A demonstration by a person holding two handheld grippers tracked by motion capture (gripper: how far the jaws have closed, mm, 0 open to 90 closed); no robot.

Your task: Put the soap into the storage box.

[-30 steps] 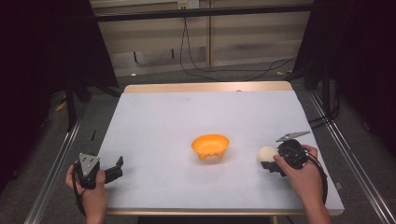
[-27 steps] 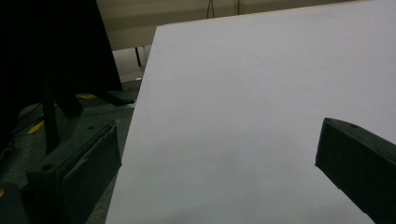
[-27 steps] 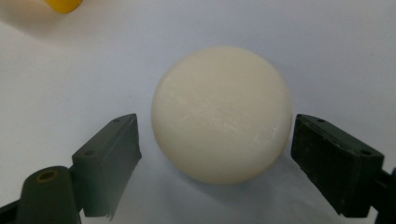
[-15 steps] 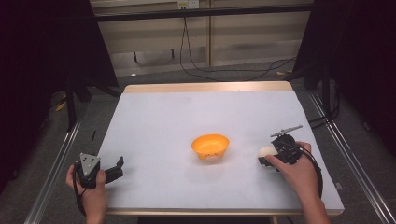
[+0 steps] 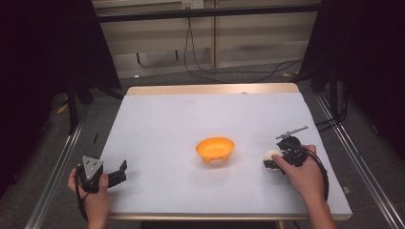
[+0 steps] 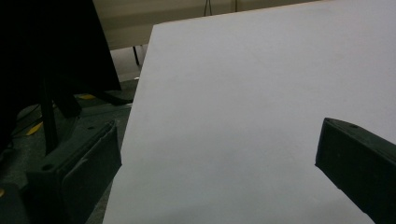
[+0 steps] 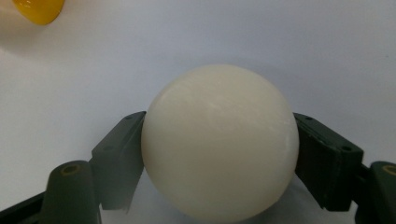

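Observation:
A cream-white ball [image 5: 271, 154] rests on the white table [image 5: 191, 114] at the right, a short way right of an orange bowl [image 5: 215, 149]. My right gripper [image 5: 270, 161] is shut on the ball; its jaws have just been closing. In the right gripper view both dark pads [image 7: 122, 149] press on the sides of the ball [image 7: 219, 140], and the bowl's edge [image 7: 38, 9] shows at the top left. My left gripper [image 5: 119, 172] stands open at the table's front left edge, jaws wide apart with nothing between its fingers [image 6: 88, 163].
Metal rails run along both sides of the table. A dark stand and cables lie on the floor beyond the far edge. Bare tabletop stretches between the left gripper and the bowl.
The right gripper has edged left around the ball and shut on it. The left hand has kept still.

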